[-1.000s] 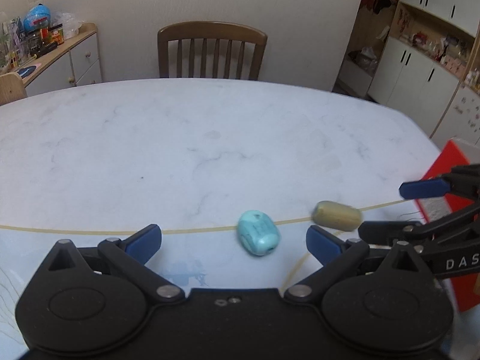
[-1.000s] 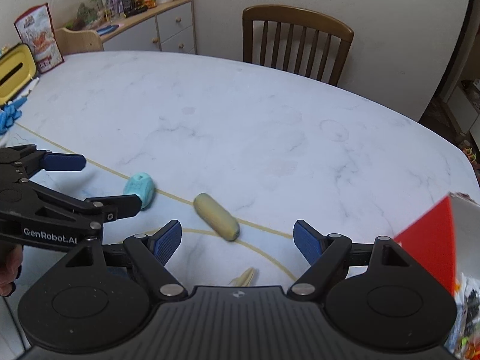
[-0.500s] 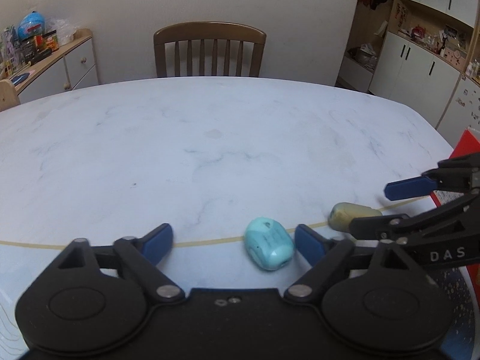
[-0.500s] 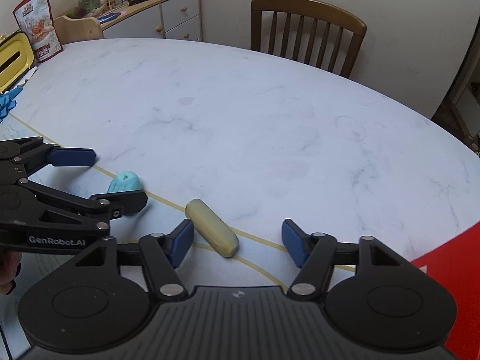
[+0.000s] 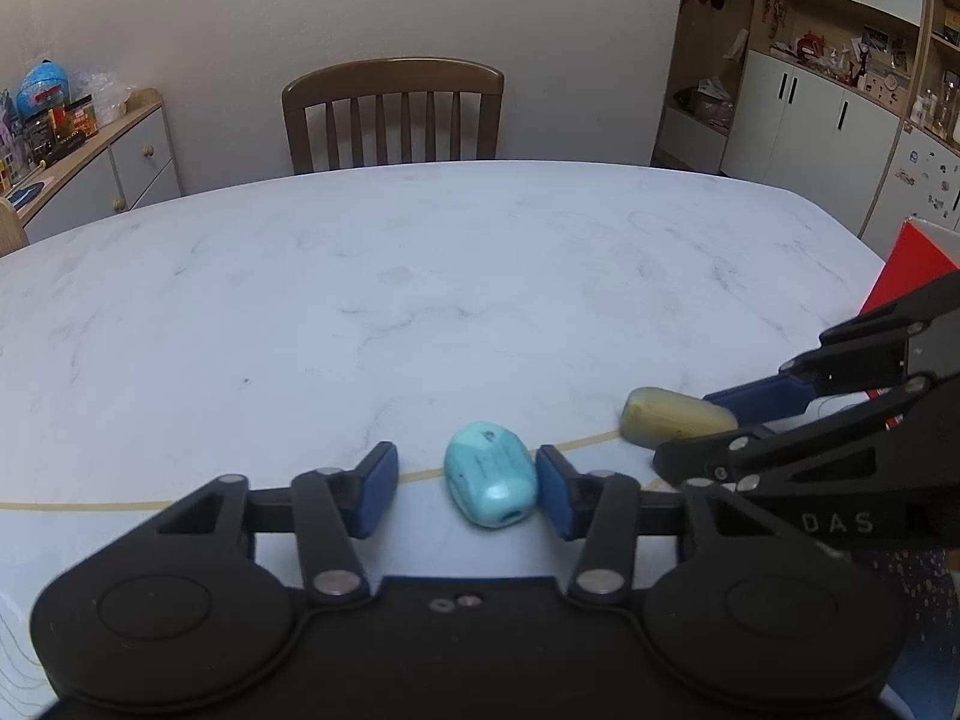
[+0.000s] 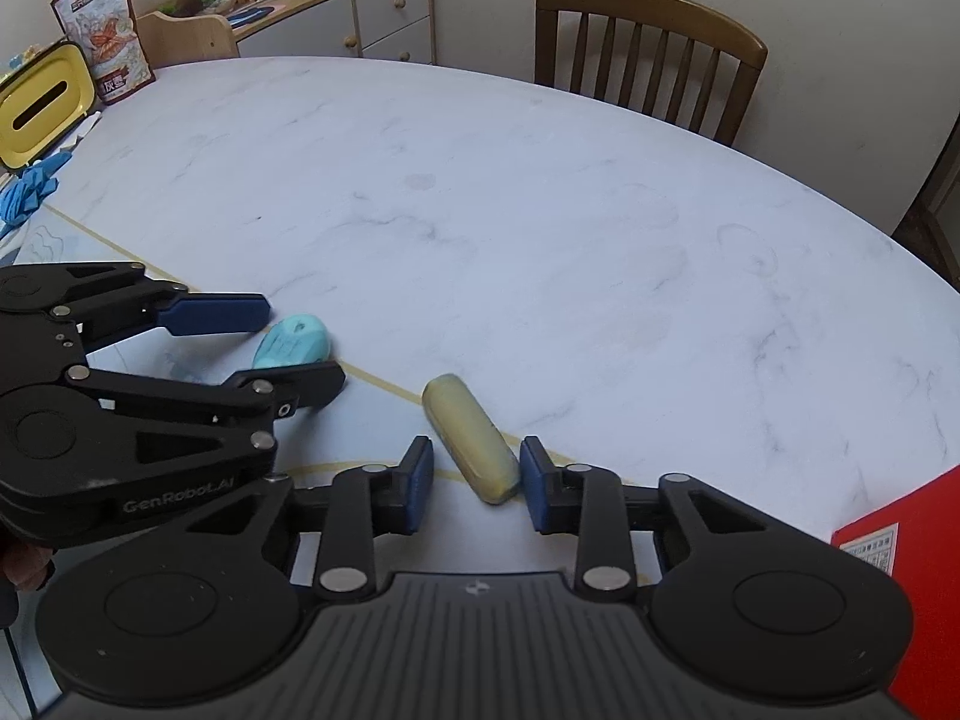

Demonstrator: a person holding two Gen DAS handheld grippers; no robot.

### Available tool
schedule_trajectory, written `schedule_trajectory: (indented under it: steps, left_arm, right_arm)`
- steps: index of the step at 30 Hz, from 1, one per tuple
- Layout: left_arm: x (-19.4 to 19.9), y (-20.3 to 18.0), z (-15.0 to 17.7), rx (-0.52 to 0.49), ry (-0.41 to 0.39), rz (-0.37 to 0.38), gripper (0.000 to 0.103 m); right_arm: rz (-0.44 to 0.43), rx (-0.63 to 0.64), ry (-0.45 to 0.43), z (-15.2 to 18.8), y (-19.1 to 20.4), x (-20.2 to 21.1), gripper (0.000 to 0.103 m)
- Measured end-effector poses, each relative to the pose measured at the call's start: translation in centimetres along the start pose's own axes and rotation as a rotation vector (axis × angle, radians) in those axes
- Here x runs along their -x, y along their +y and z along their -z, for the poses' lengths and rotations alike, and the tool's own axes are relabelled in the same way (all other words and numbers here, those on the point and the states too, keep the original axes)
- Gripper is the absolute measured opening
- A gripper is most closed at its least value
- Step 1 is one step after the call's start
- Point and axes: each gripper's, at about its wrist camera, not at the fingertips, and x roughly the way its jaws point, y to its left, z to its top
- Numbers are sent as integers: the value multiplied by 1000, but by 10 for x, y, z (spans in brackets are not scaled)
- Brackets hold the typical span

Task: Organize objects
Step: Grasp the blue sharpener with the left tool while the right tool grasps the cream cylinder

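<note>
On the white marble table point(image 5: 420, 270), a turquoise rounded block point(image 5: 491, 489) lies between the fingers of my left gripper point(image 5: 465, 495). It sits close against the right pad, with a gap at the left pad; the gripper is open. In the right wrist view, the near end of a yellow oblong piece point(image 6: 471, 444) lies between the fingers of my right gripper point(image 6: 477, 486), also open, with a gap on the left. Each view shows the other pair: the left gripper point(image 6: 282, 351) straddles the turquoise block point(image 6: 292, 348), and the right gripper point(image 5: 720, 426) straddles the yellow piece point(image 5: 678, 423).
A red box point(image 6: 900, 570) stands at the table's right edge. A wooden chair point(image 5: 393, 114) is at the far side. At the far left are a yellow container point(image 6: 42, 108), a snack bag point(image 6: 102, 36) and blue gloves point(image 6: 27, 192). A sideboard point(image 5: 138, 162) stands beyond.
Both grippers have moved forward and down, so each object now lies between a pair of fingers. Both pairs of fingers have narrowed.
</note>
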Motion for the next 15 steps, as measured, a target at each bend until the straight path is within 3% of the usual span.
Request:
schedule_trajectory:
  steps: [4, 6, 15]
  left_arm:
    - [0, -3, -2, 9, 17, -25, 39]
    - [0, -3, -4, 26, 24, -21, 30]
    - [8, -2, -4, 88, 60, 25, 29]
  right_arm:
    - [23, -19, 4, 1, 6, 2, 22]
    - [36, -42, 5, 1, 8, 2, 20]
    - [35, -156, 10, 10, 12, 16, 17]
